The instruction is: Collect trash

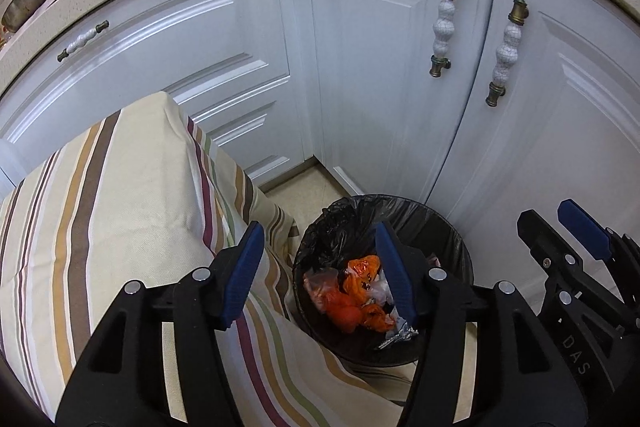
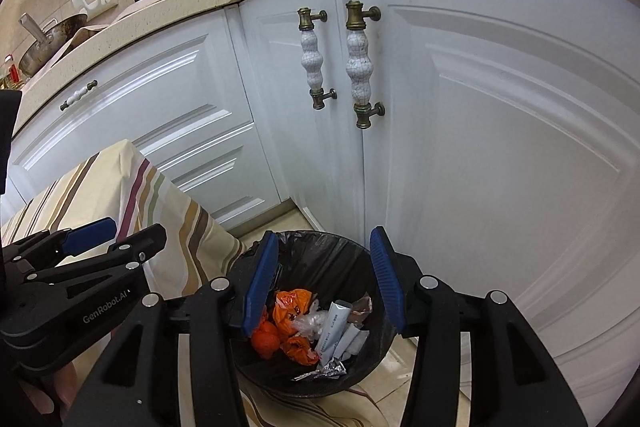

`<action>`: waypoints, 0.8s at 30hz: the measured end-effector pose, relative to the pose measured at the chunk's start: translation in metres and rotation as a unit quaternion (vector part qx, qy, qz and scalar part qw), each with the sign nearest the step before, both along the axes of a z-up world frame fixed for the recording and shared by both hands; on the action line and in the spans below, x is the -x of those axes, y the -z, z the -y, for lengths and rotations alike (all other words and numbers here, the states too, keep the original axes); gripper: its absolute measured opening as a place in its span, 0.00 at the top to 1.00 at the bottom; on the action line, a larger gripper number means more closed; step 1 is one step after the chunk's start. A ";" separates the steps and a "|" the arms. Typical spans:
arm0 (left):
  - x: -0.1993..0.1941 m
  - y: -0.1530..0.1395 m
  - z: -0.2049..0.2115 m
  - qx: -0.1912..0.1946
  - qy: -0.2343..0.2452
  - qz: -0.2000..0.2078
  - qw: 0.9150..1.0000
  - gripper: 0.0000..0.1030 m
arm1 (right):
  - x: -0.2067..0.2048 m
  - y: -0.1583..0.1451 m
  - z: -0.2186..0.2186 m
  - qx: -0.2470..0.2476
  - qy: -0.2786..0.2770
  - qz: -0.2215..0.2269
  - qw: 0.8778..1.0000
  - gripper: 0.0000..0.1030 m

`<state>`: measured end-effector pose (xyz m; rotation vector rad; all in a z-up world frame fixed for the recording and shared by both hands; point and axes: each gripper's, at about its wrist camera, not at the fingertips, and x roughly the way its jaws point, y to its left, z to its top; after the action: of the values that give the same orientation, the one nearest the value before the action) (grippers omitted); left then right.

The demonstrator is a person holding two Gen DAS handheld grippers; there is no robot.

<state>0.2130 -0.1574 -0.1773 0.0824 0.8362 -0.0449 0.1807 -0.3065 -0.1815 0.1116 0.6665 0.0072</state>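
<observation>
Both grippers hang wide open and empty: the left gripper [image 1: 320, 271] and right gripper [image 2: 324, 275] over the black-lined trash bin [image 2: 360, 367] holding orange wrappers [image 2: 290, 311].

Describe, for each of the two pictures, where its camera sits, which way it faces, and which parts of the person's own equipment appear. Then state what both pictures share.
Left wrist: mounted on the left gripper, looking down over the striped cloth and trash bin; the right gripper shows at right.
Right wrist: mounted on the right gripper, looking down into the bin; the left gripper shows at left.
Shared: the bin, orange wrappers, white cabinet doors, both grippers open and empty.
</observation>
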 end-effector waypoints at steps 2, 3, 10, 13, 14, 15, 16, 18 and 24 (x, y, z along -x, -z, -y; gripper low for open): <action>0.001 -0.002 0.001 -0.001 0.002 0.002 1.000 0.43 | 0.002 -0.001 0.000 0.000 0.002 0.001 1.000 0.53; 0.002 -0.002 0.001 -0.002 0.002 0.004 1.000 0.43 | 0.002 -0.001 0.000 0.000 0.003 0.002 1.000 0.53; 0.005 -0.008 -0.001 -0.002 0.002 0.011 1.000 0.41 | 0.007 -0.005 0.000 0.002 0.010 0.006 1.000 0.52; 0.009 -0.012 -0.002 -0.006 0.004 0.018 1.000 0.41 | 0.009 -0.008 0.001 0.003 0.014 0.009 1.000 0.52; 0.011 -0.013 -0.003 -0.006 0.005 0.020 1.000 0.41 | 0.009 -0.010 0.001 0.004 0.015 0.011 1.000 0.52; 0.012 -0.014 -0.003 -0.006 0.006 0.022 1.000 0.41 | 0.010 -0.011 0.001 0.005 0.016 0.013 1.000 0.52; 0.013 -0.015 -0.004 -0.007 0.006 0.023 1.000 0.41 | 0.010 -0.012 0.001 0.005 0.017 0.014 1.000 0.52; 0.015 -0.018 -0.005 -0.006 0.007 0.025 1.000 0.41 | 0.013 -0.015 -0.001 0.007 0.018 0.017 1.000 0.52; 0.026 -0.033 -0.010 -0.002 0.010 0.037 0.999 0.40 | 0.021 -0.028 -0.005 0.014 0.021 0.026 0.999 0.50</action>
<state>0.1870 -0.1478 -0.1446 0.0953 0.7619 -0.0589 0.1593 -0.3020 -0.1537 0.0987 0.6117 -0.0398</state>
